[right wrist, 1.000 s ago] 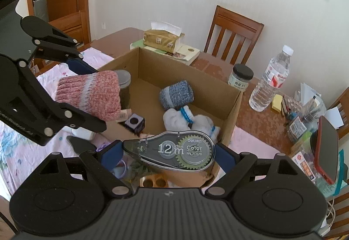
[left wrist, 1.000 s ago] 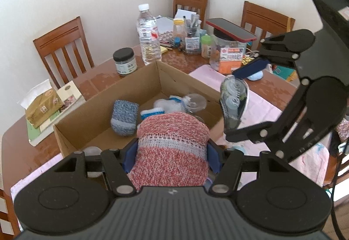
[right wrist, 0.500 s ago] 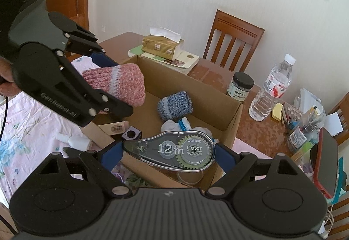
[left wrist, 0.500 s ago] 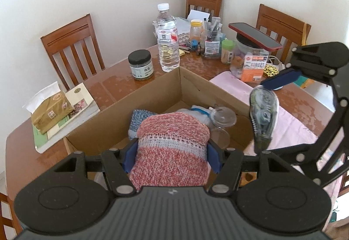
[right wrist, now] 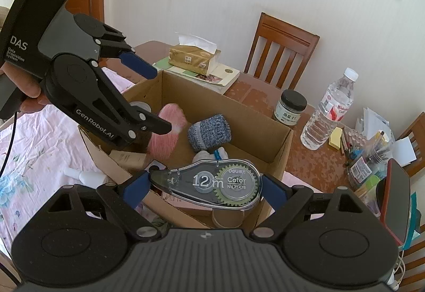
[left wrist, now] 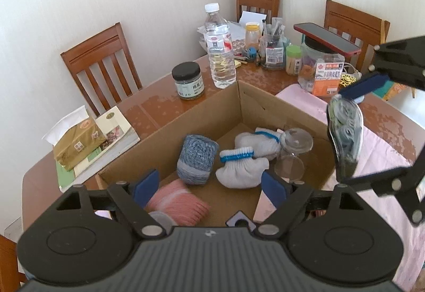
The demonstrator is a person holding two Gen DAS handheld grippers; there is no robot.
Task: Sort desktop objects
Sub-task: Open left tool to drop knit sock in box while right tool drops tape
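A glossy reddish-brown wooden worktop (left wrist: pixel 164 106) fills the corner of a room with white walls, and slat-backed wooden chairs (left wrist: pixel 102 63) stand around it. A pale pink floral cloth (right wrist: pixel 34 148) covers part of its surface. On the worktop sits an open brown cardboard box (left wrist: pixel 268 108). Inside it lie a rolled blue-grey knitted sock (left wrist: pixel 196 159), a bundle of white socks with blue bands (left wrist: pixel 244 161) and clear round plastic lids (left wrist: pixel 294 140).

The left gripper (left wrist: pixel 212 185) hangs over the near end of the box with its jaws opening; a rolled pink knitted sock (left wrist: pixel 178 201) lies blurred below them inside the box, free of the blue pads (left wrist: pixel 144 185). A hand (right wrist: pixel 24 90) holds this gripper's black handle in the right wrist view.

The right gripper (right wrist: pixel 204 188) is clamped on a clear grey correction tape dispenser (right wrist: pixel 209 183), held lengthwise between its pads above the box's near edge.

Beyond the box stand a dark-lidded glass jar (left wrist: pixel 188 80), a clear plastic water bottle (left wrist: pixel 220 50), a gold tissue pack (left wrist: pixel 77 143) lying on a book, and a cluster of pen holders and small containers (left wrist: pixel 273 50) in the corner. A red-cased phone (left wrist: pixel 326 38) rests on top of a clear container.
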